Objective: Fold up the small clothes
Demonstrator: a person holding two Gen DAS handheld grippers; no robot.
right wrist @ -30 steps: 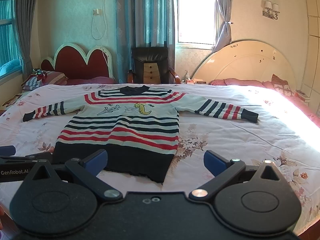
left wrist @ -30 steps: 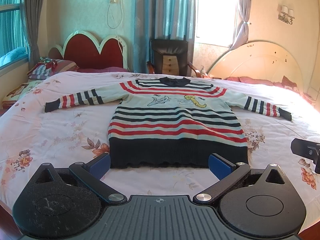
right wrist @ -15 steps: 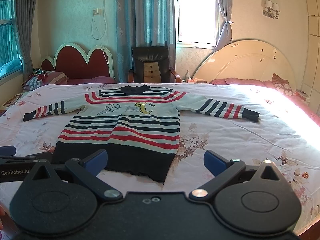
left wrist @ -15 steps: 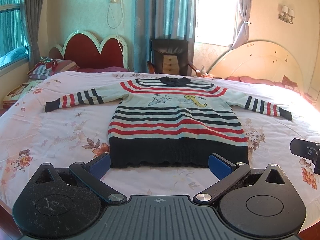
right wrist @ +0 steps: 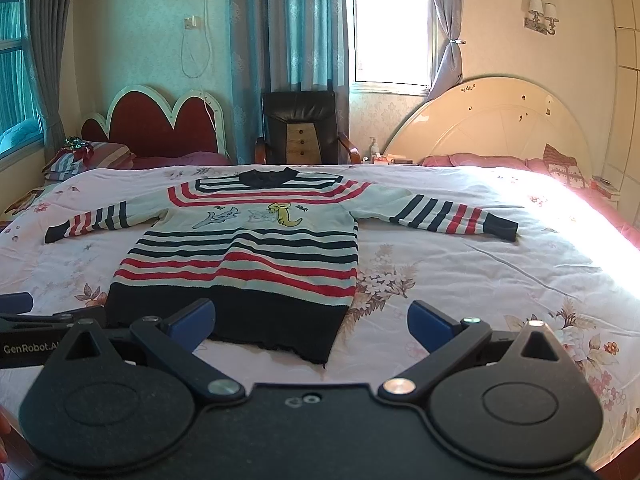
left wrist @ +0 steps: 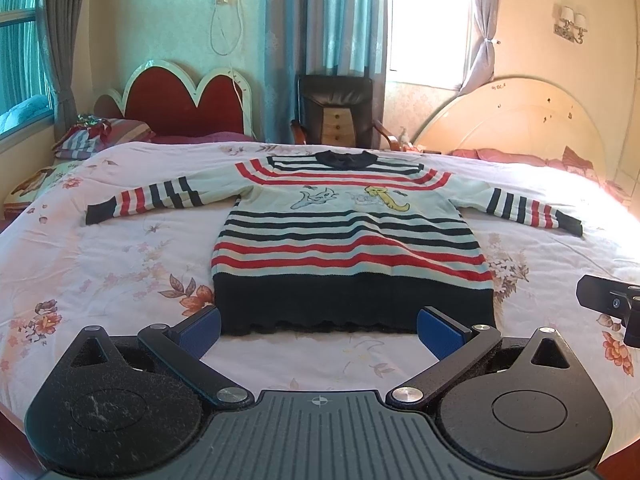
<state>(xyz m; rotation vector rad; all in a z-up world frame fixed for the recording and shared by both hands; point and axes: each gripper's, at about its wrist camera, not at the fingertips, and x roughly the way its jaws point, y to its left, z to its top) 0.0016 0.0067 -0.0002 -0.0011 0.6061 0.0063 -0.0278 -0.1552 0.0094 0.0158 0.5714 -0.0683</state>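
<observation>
Sweater lies flat and unfolded on bed, centre of frame, both sleeves spread, dark hem nearest the cameras. Left claw spread wide, empty, low centre in left wrist view, just short of the hem. Right claw likewise spread, grasping nothing, over the hem's right corner. Chair upper centre behind the bed.

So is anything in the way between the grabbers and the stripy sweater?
No, nothing visible. The sweater lies flat on the bed, and only bare bedspread lies between its dark hem and the open left gripper and open right gripper.
</observation>
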